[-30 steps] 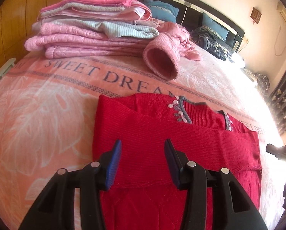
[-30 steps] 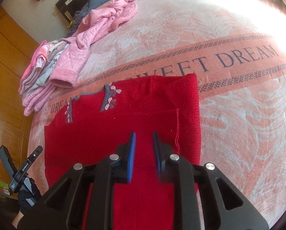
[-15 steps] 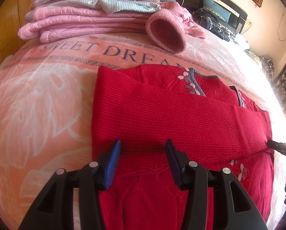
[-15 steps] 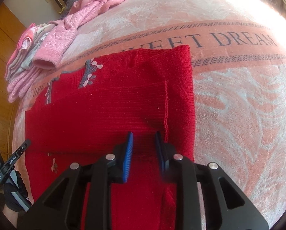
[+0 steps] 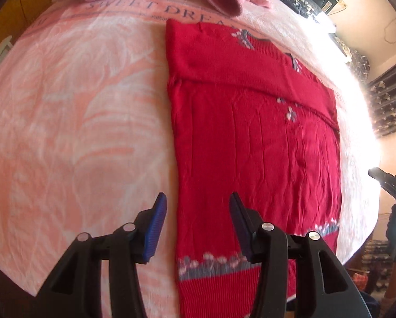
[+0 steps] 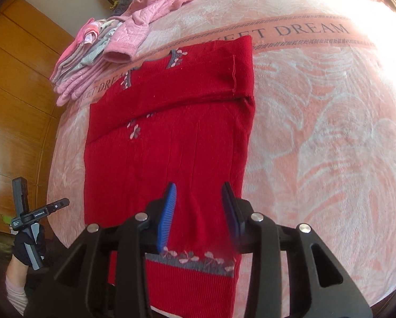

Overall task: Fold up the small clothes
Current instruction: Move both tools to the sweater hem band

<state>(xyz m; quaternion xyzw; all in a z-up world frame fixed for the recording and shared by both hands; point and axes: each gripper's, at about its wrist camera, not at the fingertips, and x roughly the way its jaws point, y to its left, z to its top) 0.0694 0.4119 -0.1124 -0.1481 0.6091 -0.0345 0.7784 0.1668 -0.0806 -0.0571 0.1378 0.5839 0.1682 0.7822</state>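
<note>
A red knit sweater (image 5: 256, 143) lies flat on the bed, sleeves folded across its chest, its grey flowered hem toward me. In the right wrist view the same sweater (image 6: 171, 143) fills the middle. My left gripper (image 5: 198, 225) is open above the sweater's near left edge, holding nothing. My right gripper (image 6: 199, 212) is open over the hem's right part, also holding nothing. The other hand-held gripper (image 6: 30, 212) shows at the left of the right wrist view, in a gloved hand.
A stack of folded pink clothes (image 6: 81, 61) and a loose pink jacket (image 6: 155, 13) lie at the far side of the bed. The pink "SWEET DREAM" blanket (image 5: 73, 111) covers the bed. A wooden wardrobe (image 6: 17, 79) stands beside it.
Both grippers pulled back from the folded sleeves toward the hem at the near end. The right gripper's jaws widened from nearly shut to open. The sweater stayed put.
</note>
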